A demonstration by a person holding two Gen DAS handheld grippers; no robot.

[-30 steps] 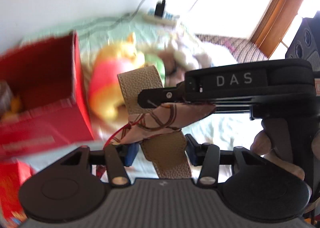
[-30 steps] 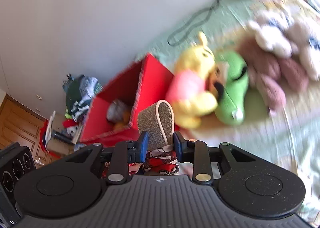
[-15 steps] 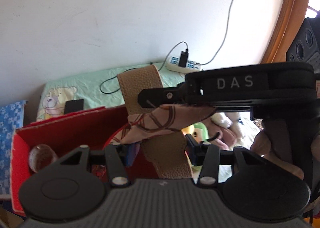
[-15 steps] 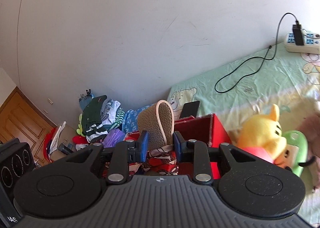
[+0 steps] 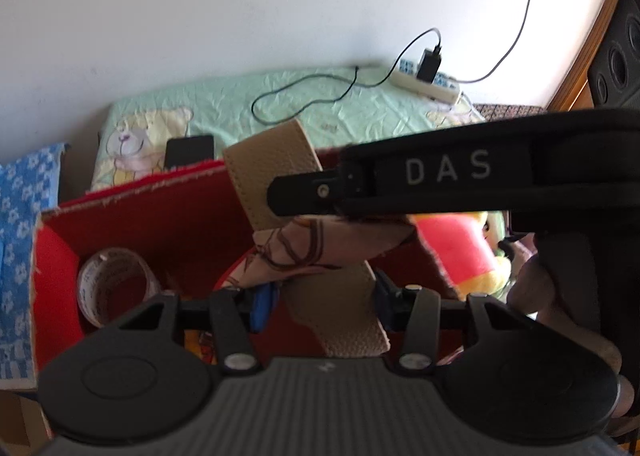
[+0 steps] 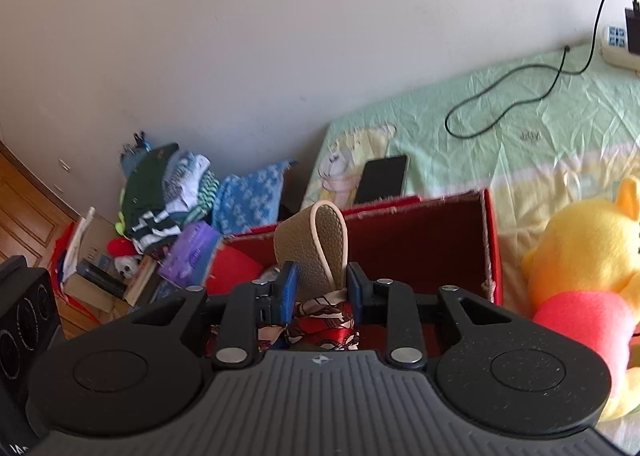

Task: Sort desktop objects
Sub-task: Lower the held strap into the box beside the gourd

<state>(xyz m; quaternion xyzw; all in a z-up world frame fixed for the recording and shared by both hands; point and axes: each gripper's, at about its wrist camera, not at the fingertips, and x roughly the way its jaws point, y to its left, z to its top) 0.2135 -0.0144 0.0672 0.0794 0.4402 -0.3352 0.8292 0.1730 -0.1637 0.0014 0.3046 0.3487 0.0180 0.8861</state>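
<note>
A tan leather strap (image 5: 272, 176) with a red-and-cream patterned scarf (image 5: 316, 248) wrapped around it is held in the air by both grippers. My left gripper (image 5: 322, 304) is shut on the strap's lower end, blue pads against its edges. My right gripper (image 6: 320, 290) is shut on the strap (image 6: 316, 248) too, with the scarf (image 6: 324, 322) bunched just below its pads. In the left wrist view its black finger (image 5: 312, 190) crosses from the right. Under both grippers lies an open red box (image 5: 160, 224), also seen from the right wrist as the red box (image 6: 420, 240).
A roll of clear tape (image 5: 116, 288) lies inside the box. A black phone (image 6: 382, 180), a cable (image 6: 500, 104) and a power strip (image 5: 428, 82) lie on the green sheet. A yellow plush bear (image 6: 588, 268) sits right of the box. Clothes (image 6: 160, 192) are piled left.
Both grippers carried the strap and scarf leftward, from over the plush toys to over the red box. Their hold on the strap looks unchanged.
</note>
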